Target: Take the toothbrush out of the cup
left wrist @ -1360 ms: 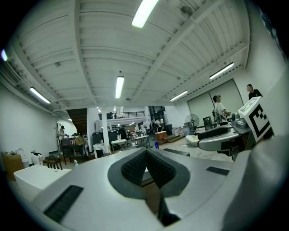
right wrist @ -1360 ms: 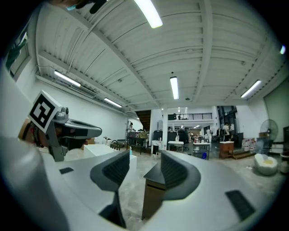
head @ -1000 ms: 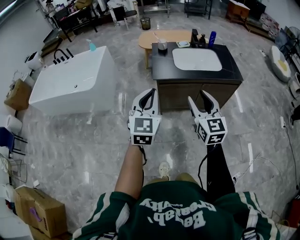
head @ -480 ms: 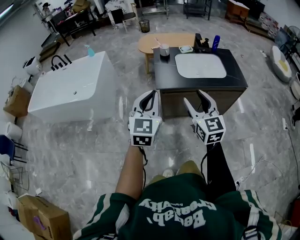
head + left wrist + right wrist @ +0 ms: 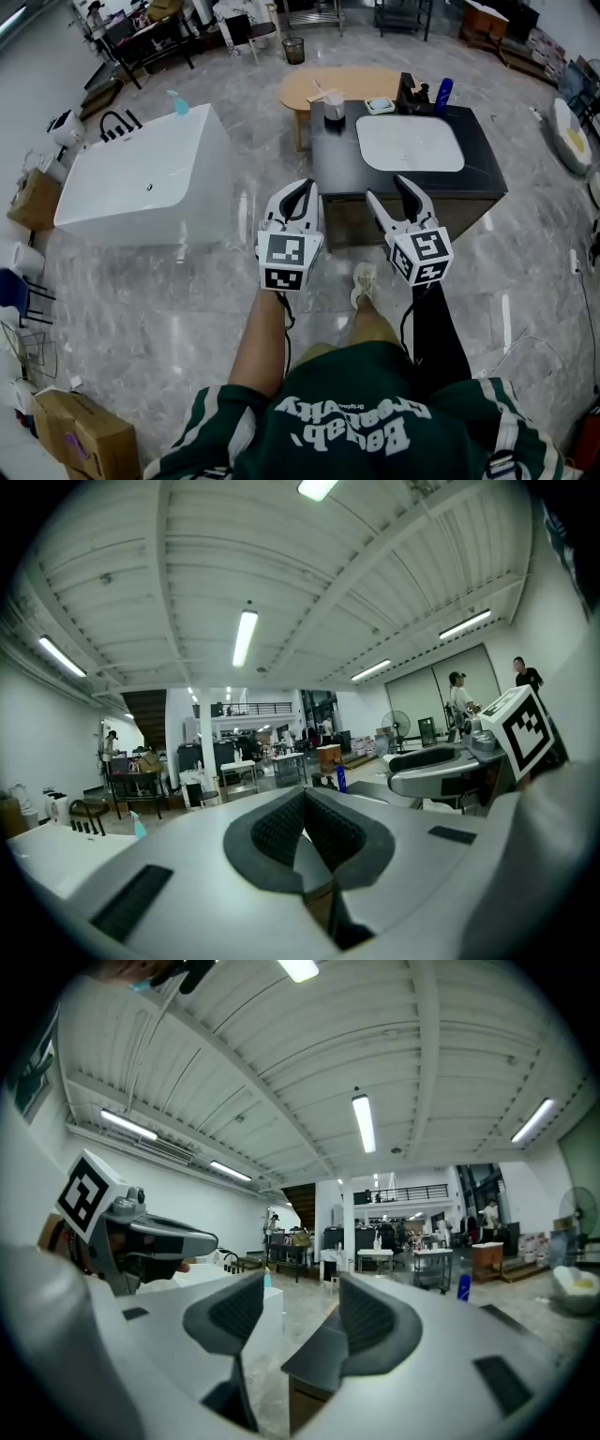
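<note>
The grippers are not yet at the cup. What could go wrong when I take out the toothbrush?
1. The cup stands at the counter's back corner, near the edge; a sideways pull on the leaning toothbrush could tip it off.
2. The left gripper is shut, so it cannot steady the cup yet.
3. The right gripper, jaws just opened and empty, may miss the thin handle.

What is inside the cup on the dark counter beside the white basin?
A toothbrush leans out of the cup, slanting left. Its lower end is hidden inside; whether anything else is there is too small to tell.
</note>
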Available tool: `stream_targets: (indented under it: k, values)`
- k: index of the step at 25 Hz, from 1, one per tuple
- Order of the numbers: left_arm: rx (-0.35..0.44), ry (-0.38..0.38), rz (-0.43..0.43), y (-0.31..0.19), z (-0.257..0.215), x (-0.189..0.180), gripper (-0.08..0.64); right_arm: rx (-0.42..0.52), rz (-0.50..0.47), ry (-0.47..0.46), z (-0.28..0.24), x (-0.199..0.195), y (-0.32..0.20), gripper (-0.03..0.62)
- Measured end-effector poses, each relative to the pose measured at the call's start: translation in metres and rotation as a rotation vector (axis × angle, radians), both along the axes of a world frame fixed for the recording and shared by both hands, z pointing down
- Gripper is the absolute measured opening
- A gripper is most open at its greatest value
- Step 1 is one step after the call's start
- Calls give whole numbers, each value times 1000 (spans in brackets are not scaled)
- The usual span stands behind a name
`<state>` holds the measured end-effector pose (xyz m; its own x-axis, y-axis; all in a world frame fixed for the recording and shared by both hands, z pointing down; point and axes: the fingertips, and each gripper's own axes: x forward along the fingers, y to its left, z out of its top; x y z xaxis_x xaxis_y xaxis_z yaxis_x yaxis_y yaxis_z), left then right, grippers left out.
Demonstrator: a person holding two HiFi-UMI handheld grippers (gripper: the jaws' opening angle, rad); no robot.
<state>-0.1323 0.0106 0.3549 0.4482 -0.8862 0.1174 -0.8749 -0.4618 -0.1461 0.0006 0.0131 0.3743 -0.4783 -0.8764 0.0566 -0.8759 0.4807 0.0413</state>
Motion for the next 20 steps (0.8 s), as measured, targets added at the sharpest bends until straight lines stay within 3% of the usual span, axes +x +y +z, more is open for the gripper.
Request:
stream_targets:
  k: [6,20]
  values:
    - [-4,-11,-36,-77,23,6,0,11,-42,4,15,5,-87,253]
    - [-5,-22,-188,-310,16,19,0,-8,-169,7,9,19,-339,260]
